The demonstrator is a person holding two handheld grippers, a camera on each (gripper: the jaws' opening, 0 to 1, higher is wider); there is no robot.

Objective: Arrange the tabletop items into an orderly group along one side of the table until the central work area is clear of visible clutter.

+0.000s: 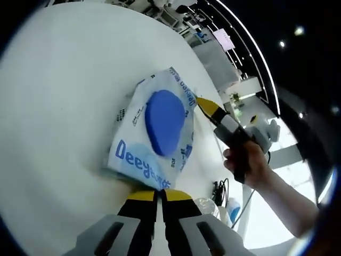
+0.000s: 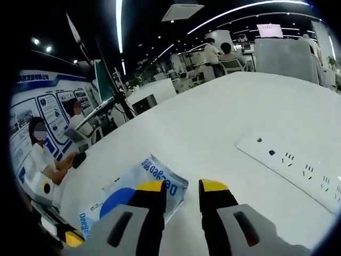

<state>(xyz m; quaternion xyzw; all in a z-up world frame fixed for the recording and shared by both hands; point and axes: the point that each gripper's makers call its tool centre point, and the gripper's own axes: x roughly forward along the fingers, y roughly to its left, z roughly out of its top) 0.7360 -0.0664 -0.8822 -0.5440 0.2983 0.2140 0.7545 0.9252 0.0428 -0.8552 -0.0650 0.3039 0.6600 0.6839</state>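
1 white-and-blue soft plastic wipes pack (image 1: 154,138) lies flat on the round white table (image 1: 58,106), its near edge clenched by the left gripper (image 1: 158,196), the right gripper (image 2: 181,188) released at its far corner; regrouping appears barely begun.

Left hand-held gripper (image 1: 159,196) jaws closed; right hand-held gripper (image 2: 183,188) jaws parted

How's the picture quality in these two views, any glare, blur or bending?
Left gripper view: bright window light washes out the lower right, the white table curves like a dome, and the tissue pack is sharp. Right gripper view: evenly lit table, ceiling light strips bow with the fisheye, and the right gripper looks soft up close.
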